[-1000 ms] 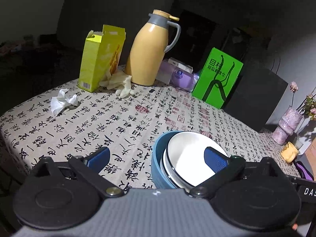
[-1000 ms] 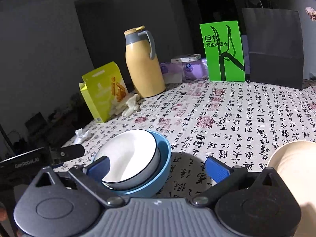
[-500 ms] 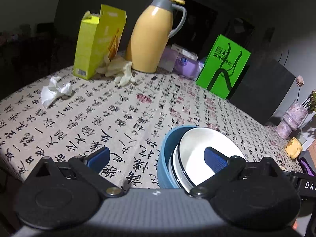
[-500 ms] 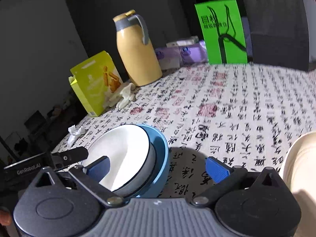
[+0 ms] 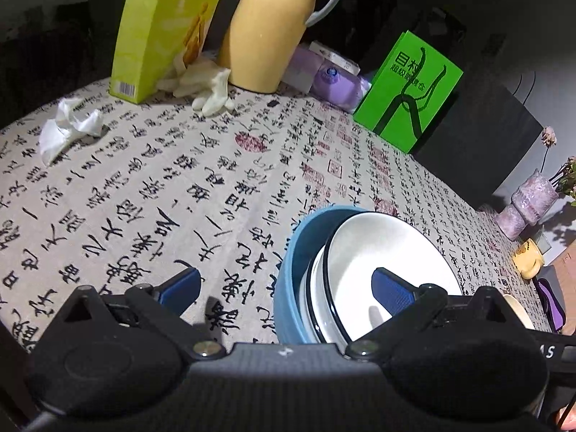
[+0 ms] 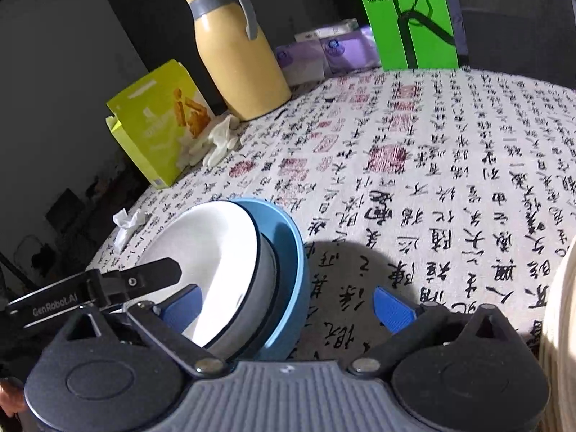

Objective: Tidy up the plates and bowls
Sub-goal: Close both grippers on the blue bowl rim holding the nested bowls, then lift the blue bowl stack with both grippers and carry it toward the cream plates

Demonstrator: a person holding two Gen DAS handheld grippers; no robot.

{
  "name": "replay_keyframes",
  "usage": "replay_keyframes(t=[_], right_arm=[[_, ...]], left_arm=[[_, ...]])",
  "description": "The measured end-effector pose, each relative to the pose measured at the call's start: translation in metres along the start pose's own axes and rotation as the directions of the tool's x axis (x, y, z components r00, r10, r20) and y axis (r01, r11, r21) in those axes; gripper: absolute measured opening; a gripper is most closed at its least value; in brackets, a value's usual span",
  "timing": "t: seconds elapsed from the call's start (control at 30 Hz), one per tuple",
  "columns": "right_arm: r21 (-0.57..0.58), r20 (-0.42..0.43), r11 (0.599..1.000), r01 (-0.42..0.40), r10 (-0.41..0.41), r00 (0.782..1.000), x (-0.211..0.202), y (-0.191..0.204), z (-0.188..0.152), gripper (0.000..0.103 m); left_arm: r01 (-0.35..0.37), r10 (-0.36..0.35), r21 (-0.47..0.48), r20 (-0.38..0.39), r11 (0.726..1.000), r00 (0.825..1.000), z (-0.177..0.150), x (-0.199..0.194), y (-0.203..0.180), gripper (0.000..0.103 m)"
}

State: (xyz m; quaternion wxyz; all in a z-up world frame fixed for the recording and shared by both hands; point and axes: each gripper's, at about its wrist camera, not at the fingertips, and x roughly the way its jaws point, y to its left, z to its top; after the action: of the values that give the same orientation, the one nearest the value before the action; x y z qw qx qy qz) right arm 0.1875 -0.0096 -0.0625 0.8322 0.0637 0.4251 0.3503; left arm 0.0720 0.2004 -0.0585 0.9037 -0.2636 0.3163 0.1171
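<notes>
My left gripper [image 5: 286, 286] is spread wide: right finger over the white bowl [image 5: 381, 270], left finger over bare tablecloth [image 5: 151, 180], clamping nothing. White bowl sits nested in the blue bowl [image 5: 291, 270], both tilted toward the camera in the left view. My right gripper [image 6: 288, 302] is also spread, gripping nothing; its left finger is in front of the white bowl [image 6: 216, 252], the blue bowl [image 6: 288, 262] rim between the fingers, right finger over cloth. Cream dish edge [image 6: 561, 324] at far right.

Calligraphy-print cloth covers the table. At the back: yellow thermos [image 5: 268, 25], yellow-green box [image 5: 158, 32], rubber gloves [image 5: 208, 84], crumpled tissue [image 5: 68, 126], green box [image 5: 410, 90], purple tissue packs [image 5: 334, 81]. Room is dark.
</notes>
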Motion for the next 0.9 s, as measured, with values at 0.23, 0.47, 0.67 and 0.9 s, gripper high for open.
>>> replay_keyframes(t=[0.23,0.47,0.67,0.9], right_arm=[[0.021,-0.035,1.000,-0.015,0.016,0.999,0.009,0.000,0.001,0.094],[0.057,-0.077,0.997,-0.057,0.061,0.995,0.019,0.001,0.002,0.078],[0.088,-0.091,0.993,-0.073,0.081,0.993,0.024,-0.001,0.001,0.065],[0.148,-0.074,0.984,-0.101,0.113,0.991,0.026,-0.007,0.000,0.052]], left_arm=[[0.009,-0.009,-0.014,-0.024,1.000,1.000,0.001,0.007,0.003,0.099],[0.008,-0.009,-0.032,-0.054,0.999,0.999,0.000,0.012,0.006,0.092],[0.029,-0.033,-0.044,-0.080,0.999,0.996,-0.001,0.017,0.005,0.079],[0.057,-0.064,-0.070,-0.095,0.996,0.993,-0.003,0.022,0.006,0.064]])
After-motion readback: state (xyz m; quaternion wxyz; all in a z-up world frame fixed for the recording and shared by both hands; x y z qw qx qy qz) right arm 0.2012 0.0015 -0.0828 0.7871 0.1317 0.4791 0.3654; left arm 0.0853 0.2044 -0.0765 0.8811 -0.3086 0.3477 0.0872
